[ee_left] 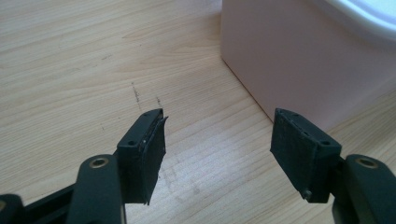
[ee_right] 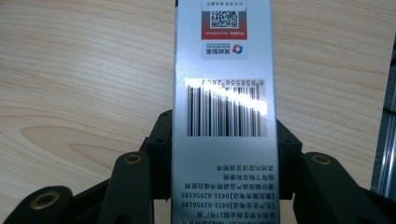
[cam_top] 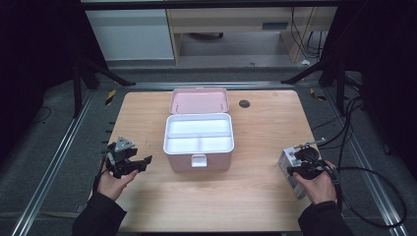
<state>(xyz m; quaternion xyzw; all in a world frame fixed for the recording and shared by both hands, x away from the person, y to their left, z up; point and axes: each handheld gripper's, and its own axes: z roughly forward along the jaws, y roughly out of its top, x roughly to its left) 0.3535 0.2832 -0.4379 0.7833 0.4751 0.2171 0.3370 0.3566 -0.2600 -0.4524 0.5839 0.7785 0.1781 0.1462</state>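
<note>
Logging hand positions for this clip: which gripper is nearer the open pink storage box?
Left. The left gripper sits just off the pink box's front left corner, open. The right gripper is farther off by the table's right edge, shut on a small carton.

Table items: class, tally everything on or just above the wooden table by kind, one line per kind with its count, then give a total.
Pink storage box, lid open: 1
Silver carton with barcode, held in the right claw: 1
Handheld claws, left claw open and empty, plus the right one: 2
Total: 4
</note>
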